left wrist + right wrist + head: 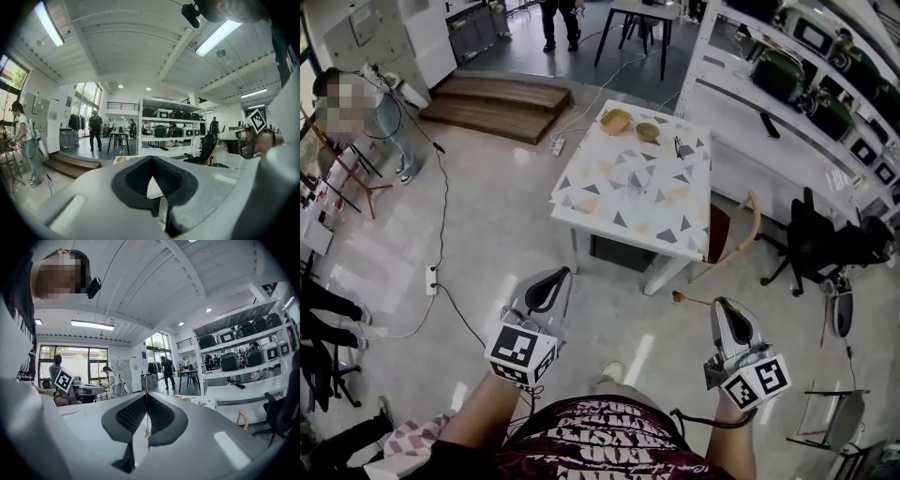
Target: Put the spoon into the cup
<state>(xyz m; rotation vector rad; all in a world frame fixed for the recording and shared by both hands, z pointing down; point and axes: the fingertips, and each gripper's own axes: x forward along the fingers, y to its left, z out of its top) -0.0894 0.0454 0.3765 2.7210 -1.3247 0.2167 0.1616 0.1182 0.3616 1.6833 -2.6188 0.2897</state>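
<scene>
My right gripper [724,307] is held low over the floor and is shut on a thin gold spoon [679,298], whose bowl sticks out to the left of the tips. In the right gripper view the spoon's handle [146,431] runs along the seam of the closed gripper [146,394]. My left gripper [551,281] is also low, shut with nothing in it; its pads meet at the tip [151,158]. Ahead stands a white table [609,220] with a triangle pattern. What looks like a clear glass cup [638,180] stands near its middle, well away from both grippers.
Two yellowish bowls [615,120] and a dark small item [684,147] lie at the table's far end. A wooden-backed chair [739,234] and a black office chair [825,246] stand to the right, below shelves [787,103]. Cables and a power strip [431,279] cross the floor at left, near a person [389,112].
</scene>
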